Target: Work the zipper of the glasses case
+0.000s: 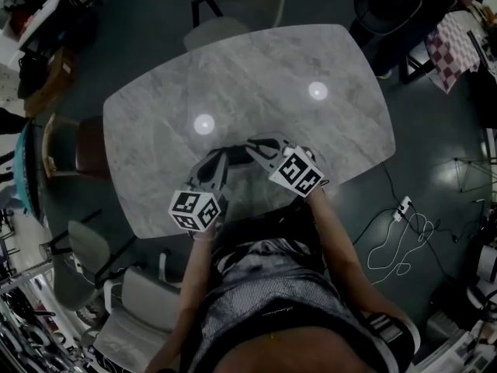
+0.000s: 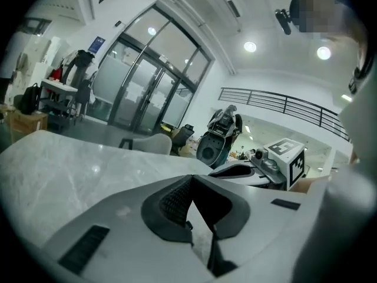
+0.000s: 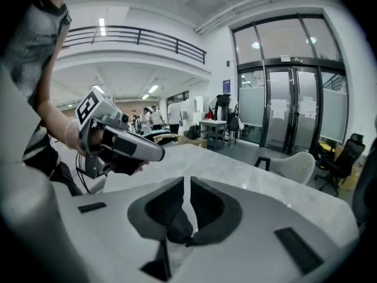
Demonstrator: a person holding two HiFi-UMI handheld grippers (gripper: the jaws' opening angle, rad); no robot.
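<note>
1. though it is held out over the table, the left gripper has its jaws pressed together at the tips, and nothing is caught between its ribbed pads.
2. the right gripper has its jaws drawn almost together, with only a thin slit between them. no case, fabric or zipper pull shows in that slit. a dark rounded lump low between the pads may be the gripper's own part; i cannot tell.
3. in the head view both grippers sit at the centre of the frame, over the near part of the table. their tips are turned toward each other, near but apart.
4. the glasses case appears in none of the three views. the marble top shows only two light reflections in the upper middle of the head view. if the case is on the table, it could only be hidden under the grippers or the person's body at the bottom of the frame.
5. further out, a chair stands at the top edge and a cable lies on the floor at the right.
6. as i judge it, the zipper work is not under way here, since both grippers are empty and no case is in sight. whether the zipper is already done or not yet started, the pictures do not show.
</note>
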